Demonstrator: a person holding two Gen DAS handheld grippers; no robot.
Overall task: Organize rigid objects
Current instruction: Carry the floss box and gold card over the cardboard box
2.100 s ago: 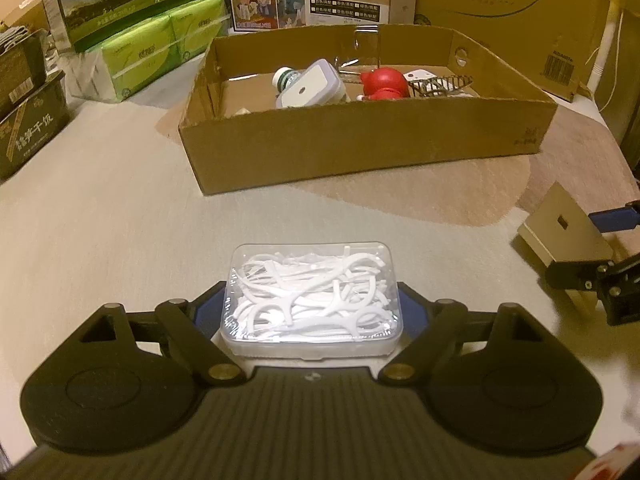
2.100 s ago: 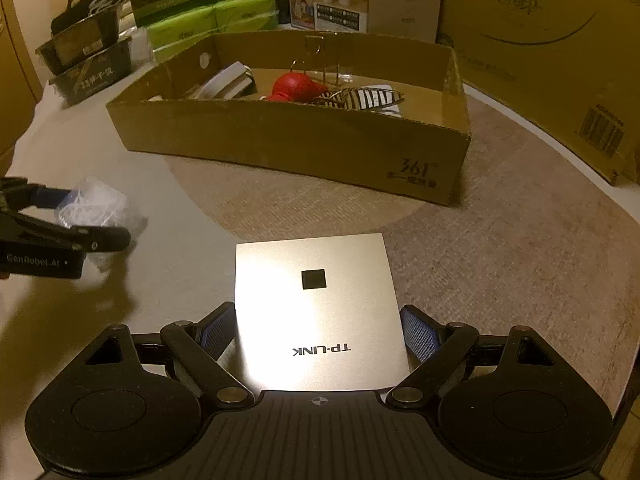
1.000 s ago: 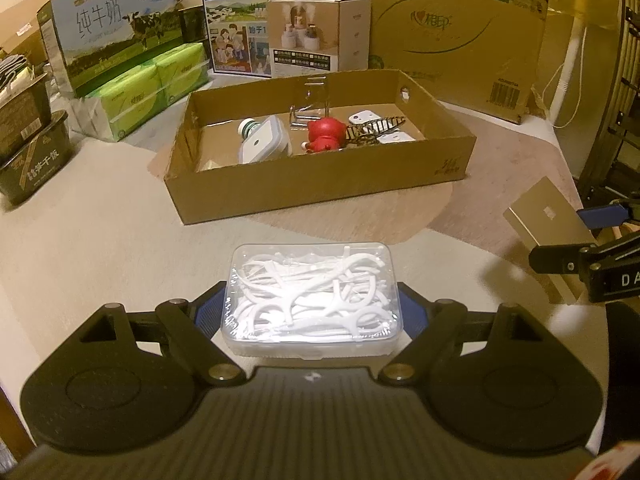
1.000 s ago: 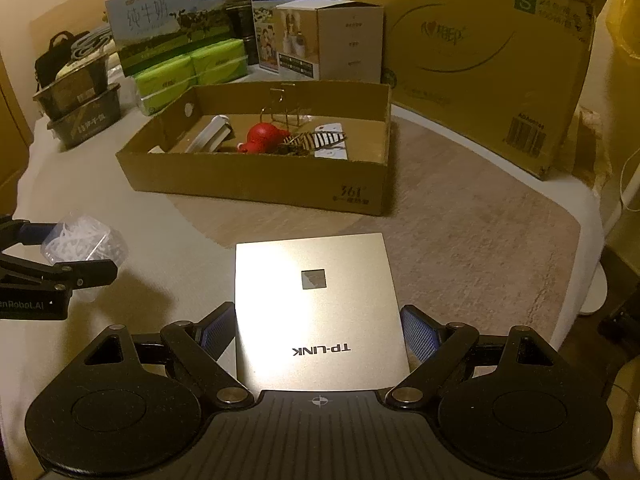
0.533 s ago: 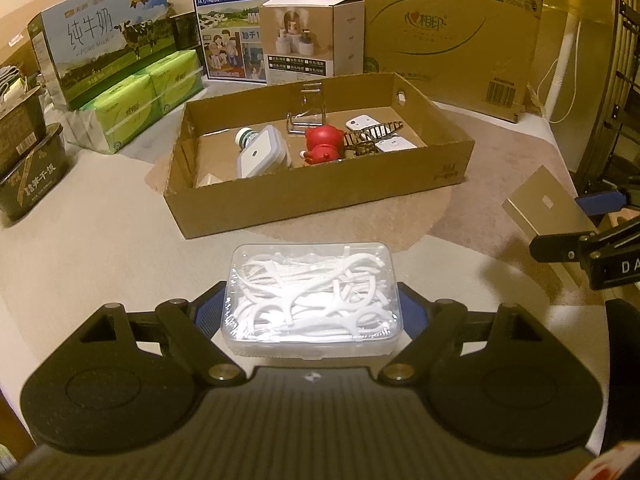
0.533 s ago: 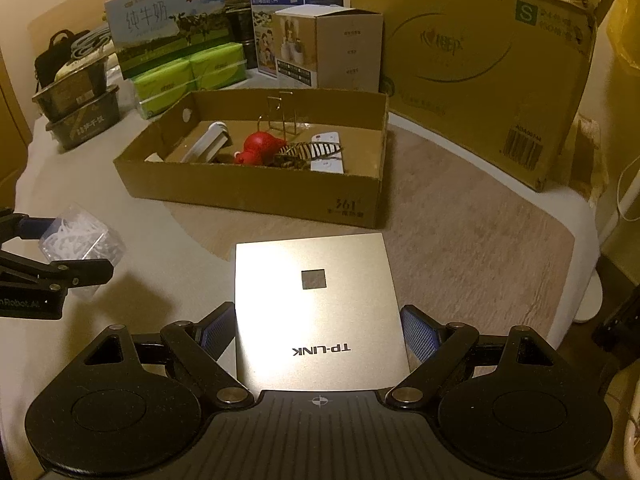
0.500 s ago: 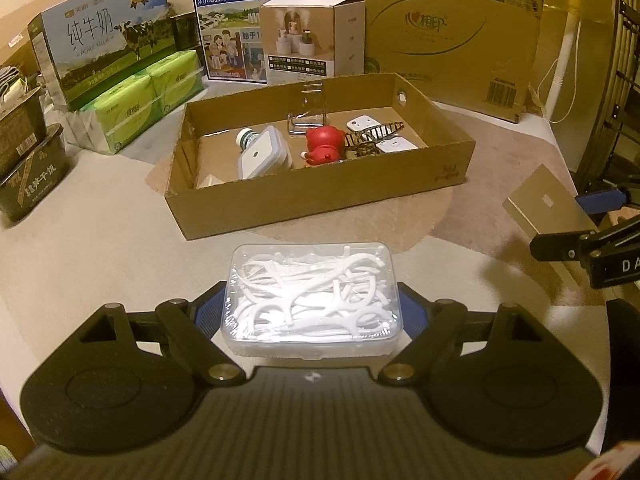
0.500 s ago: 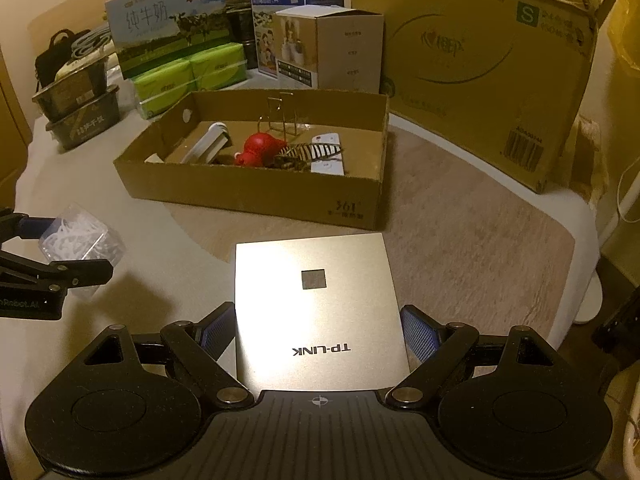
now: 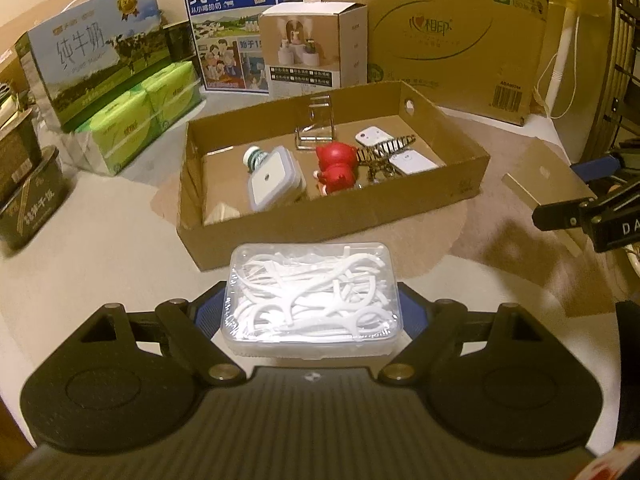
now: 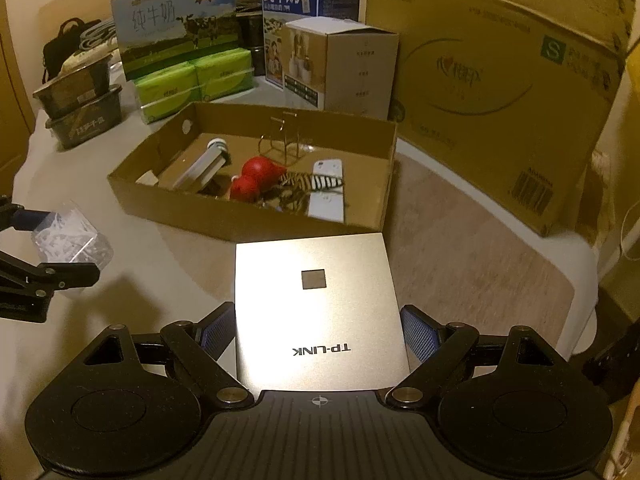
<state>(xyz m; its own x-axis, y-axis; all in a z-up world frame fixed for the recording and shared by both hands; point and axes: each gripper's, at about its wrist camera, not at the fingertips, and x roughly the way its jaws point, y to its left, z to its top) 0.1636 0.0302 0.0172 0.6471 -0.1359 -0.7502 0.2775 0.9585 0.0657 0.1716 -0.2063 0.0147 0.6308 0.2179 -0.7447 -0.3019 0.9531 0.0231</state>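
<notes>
Both grippers carrying a box each, held above the table short of the cardboard tray

The left gripper [image 9: 312,306] is gripping a clear plastic box of white floss picks [image 9: 312,300], its blue pads [image 9: 210,314] spread wide and pressing on the box's two short sides; the right gripper [image 10: 318,332] is likewise clamping a flat gold TP-LINK box [image 10: 316,304] across its width, fingers well apart; both boxes are hanging clear of the pale table [image 9: 100,240], near the front wall of the open cardboard tray [image 9: 332,220], which is holding a red figure [image 9: 335,168], a grey-lidded container [image 9: 272,178], a zebra-striped piece and white flat items; compared with a second ago, the tray is sitting closer in both views and the grips are unchanged.
</notes>
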